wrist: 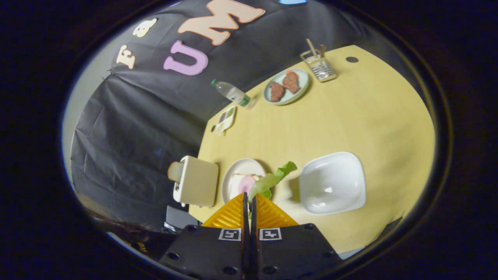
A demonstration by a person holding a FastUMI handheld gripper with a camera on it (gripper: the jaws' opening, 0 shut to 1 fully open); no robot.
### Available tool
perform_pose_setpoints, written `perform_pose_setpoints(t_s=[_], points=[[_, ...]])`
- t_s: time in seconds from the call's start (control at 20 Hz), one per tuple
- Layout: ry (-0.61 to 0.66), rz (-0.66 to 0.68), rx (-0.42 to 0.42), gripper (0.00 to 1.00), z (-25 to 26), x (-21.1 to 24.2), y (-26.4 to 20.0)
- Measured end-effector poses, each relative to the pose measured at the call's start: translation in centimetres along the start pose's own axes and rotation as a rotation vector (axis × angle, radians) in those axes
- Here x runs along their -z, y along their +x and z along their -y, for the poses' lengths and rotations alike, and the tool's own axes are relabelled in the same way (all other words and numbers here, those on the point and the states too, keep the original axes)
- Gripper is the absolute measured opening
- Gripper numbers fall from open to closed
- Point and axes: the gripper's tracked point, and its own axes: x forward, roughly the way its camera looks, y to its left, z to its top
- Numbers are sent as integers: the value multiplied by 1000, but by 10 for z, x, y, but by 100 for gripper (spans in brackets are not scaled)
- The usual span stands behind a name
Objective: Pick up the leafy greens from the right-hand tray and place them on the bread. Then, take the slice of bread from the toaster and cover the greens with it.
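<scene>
While the gripper (249,200) is clenched on the stem of the leafy greens (272,179), which hang just ahead of its fingers, I should carry them over the bread (243,182) on the plate (241,165) before releasing, leaving the empty tray (332,182) beyond.

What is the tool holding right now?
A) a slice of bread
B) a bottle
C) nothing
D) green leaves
D: the tool is shut on the green leaves, which stick out ahead of its fingers, between the plate with bread and the white tray.
</scene>
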Motion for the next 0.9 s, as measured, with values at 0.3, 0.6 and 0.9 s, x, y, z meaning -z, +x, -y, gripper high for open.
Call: perform_pose_setpoints(t_s=[0.3, 0.6, 0.9], points=[[-9, -34, -166, 3, -88, 10, 64], [-35, -134, -110, 3, -84, 47, 133], [-88, -218, 142, 3, -12, 60, 159]])
